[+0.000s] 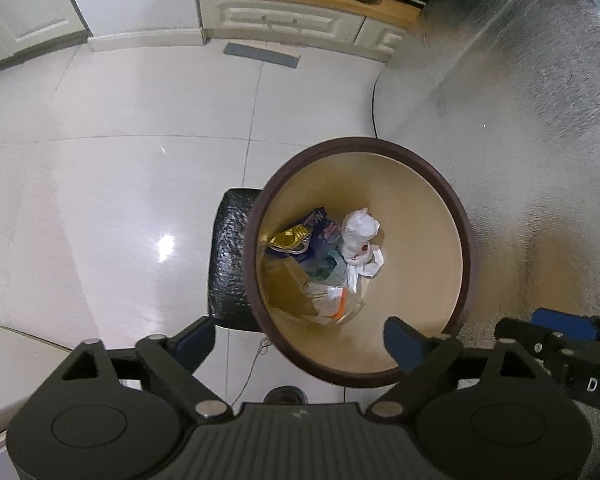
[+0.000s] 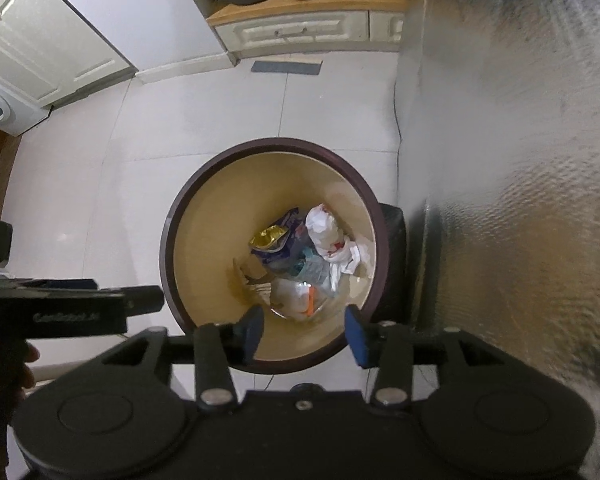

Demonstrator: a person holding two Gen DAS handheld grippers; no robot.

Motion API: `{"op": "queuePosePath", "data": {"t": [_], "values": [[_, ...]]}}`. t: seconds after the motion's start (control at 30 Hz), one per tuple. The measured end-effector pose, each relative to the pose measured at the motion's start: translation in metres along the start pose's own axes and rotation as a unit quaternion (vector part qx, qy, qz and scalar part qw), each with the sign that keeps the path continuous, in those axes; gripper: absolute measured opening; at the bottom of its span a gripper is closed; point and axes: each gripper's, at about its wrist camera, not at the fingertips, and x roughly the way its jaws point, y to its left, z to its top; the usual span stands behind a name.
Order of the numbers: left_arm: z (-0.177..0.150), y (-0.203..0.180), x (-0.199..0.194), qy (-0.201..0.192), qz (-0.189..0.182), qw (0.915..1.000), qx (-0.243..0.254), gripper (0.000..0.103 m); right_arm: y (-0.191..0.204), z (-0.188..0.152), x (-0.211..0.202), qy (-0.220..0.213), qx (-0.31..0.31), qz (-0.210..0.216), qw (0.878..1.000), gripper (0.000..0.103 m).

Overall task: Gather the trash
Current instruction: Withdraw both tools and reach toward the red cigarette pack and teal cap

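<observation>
Both grippers hung above the round waste bin (image 2: 274, 256), looking straight down into it. Trash pile (image 2: 300, 256) lay at the bottom, directly ahead of the right gripper (image 2: 304, 334), the nearer one (left gripper (image 1: 300, 340) offset over the bin's rim). Both jaws stood apart, empty.

Trash (image 1: 332, 264) inside the bin (image 1: 456, 208) on the floor (image 1: 100, 200), a cushion-like block (image 1: 230, 256) beside it.
</observation>
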Motion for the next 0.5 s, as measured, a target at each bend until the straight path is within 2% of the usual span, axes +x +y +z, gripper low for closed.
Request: {"op": "queuePosePath", "data": {"t": [0.07, 0.13, 0.3, 0.5], "values": [[-0.004, 0.001, -0.009, -0.006, 0.004, 1.0000, 0.000, 0.098, 0.002, -0.004, -0.008, -0.008, -0.002, -0.006, 1.000, 0.061], [-0.009, 0.004, -0.018, -0.011, 0.007, 0.9999, 0.001, 0.100, 0.004, -0.007, -0.016, -0.016, -0.003, -0.011, 1.000, 0.066], [-0.024, 0.009, -0.041, -0.026, 0.015, 0.9995, 0.005, 0.103, 0.005, -0.017, -0.035, -0.034, 0.003, -0.018, 0.999, 0.070], [-0.039, 0.013, -0.069, -0.049, 0.013, 0.9987, 0.000, 0.103, 0.010, -0.030, -0.056, -0.055, -0.001, -0.027, 0.998, 0.084]]}}
